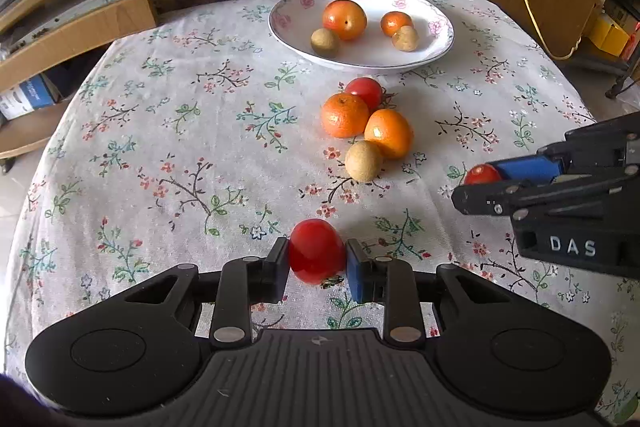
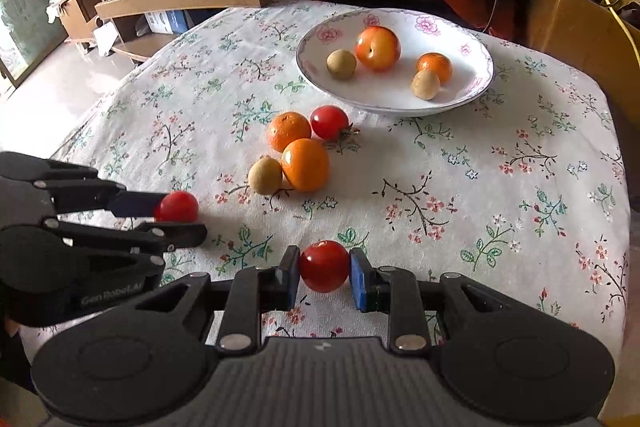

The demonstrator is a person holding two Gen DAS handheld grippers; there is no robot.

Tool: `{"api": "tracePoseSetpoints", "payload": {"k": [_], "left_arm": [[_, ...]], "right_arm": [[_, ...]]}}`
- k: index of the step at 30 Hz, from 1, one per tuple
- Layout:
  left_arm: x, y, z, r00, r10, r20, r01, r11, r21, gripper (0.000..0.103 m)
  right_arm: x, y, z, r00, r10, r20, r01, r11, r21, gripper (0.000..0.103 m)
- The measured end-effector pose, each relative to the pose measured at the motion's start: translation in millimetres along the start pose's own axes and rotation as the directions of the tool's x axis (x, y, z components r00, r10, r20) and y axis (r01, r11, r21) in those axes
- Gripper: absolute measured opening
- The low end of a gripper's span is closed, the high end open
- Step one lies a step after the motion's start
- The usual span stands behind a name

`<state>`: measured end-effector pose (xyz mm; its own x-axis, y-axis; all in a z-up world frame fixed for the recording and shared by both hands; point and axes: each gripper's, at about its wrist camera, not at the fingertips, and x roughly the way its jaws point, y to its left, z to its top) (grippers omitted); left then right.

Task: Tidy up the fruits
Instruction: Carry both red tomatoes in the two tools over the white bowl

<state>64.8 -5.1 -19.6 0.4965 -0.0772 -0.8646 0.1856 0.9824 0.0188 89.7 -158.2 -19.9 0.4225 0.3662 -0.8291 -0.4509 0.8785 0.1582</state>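
In the left wrist view my left gripper (image 1: 318, 257) is shut on a red cherry tomato (image 1: 314, 247) just above the floral tablecloth. My right gripper (image 2: 325, 269) is likewise shut on a second red tomato (image 2: 324, 263) near the table's front. Each gripper shows in the other's view: the right gripper (image 1: 480, 183) at the right edge, the left gripper (image 2: 180, 215) at the left edge. A white flowered plate (image 1: 280, 27) at the back holds a large orange-red fruit (image 1: 344, 19), a small mandarin (image 1: 395, 23) and two brown longans.
Between the grippers and the plate lies a cluster on the cloth: two mandarins (image 1: 344, 115), a red tomato (image 1: 365, 91) and a longan (image 1: 363, 161). A wooden desk with cables and boxes stands behind the table (image 2: 520, 187).
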Motion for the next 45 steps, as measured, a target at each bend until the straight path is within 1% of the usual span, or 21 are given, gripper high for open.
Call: {"api": "tracePoseSetpoints", "payload": {"k": [9,16,25,32,41,45], "left_arm": [[-6,-4,26,0.998,-0.032,0.060,0.034,0.999,-0.031,0.037],[-5,-8,49,0.994,-0.043,0.097,0.047,0.998,-0.041,0.037],[4,-11,85,0.990,-0.054,0.133,0.058,0.998,-0.032,0.037],[23,-14,108,0.990,-0.051,0.131,0.055,0.998,-0.022,0.037],[45,-13,121,0.994,-0.049,0.100,0.052,0.998,-0.024,0.037],[51,-14,124,0.994,-0.047,0.094,0.050,0.998,-0.024,0.037]], "right_arm": [[-10,-12,14,0.998,-0.004,0.056,0.001,0.999,0.046,0.027],[-15,-23,34,0.995,-0.008,0.104,0.000,0.997,0.078,0.027],[-15,-35,62,0.989,-0.016,0.150,0.000,0.994,0.108,0.027],[-2,-54,79,0.988,-0.033,0.148,0.012,0.991,0.136,0.027],[23,-75,95,0.993,-0.029,0.114,0.009,0.986,0.166,0.027],[29,-81,100,0.993,-0.030,0.111,0.010,0.985,0.174,0.027]]}}
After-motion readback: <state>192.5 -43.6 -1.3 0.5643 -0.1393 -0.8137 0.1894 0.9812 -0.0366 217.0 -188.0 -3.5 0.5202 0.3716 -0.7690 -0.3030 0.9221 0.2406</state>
